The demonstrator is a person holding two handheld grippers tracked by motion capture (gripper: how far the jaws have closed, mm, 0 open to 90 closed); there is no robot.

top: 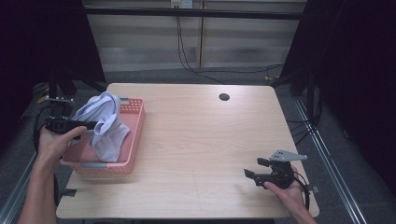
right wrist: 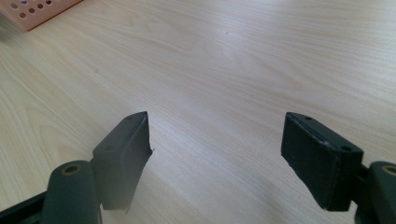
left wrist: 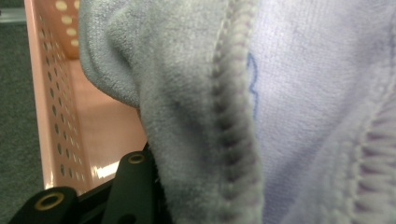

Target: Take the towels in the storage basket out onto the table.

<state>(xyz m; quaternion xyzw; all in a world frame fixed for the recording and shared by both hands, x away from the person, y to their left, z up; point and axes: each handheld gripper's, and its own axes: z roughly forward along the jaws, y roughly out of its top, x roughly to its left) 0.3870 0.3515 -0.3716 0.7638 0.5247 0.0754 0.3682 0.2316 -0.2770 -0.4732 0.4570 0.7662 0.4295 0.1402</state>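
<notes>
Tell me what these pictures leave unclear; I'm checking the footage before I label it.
- Left claw, high view: its tips vanish into the pale towel, so the grip is hidden.
- Left gripper view: the towel hides one jaw of the claw and most of the pink basket.
- Basket floor, high view: mostly hidden under the towel.
- Right gripper view: the basket corner is cut off by the top edge, and blurred.

The basket (top: 132, 140) sits at the counter's (top: 201, 149) left edge, the towel (top: 105, 123) in it and rising above its rim. The right tool (top: 254, 170) rests near the front right corner, well apart.
</notes>
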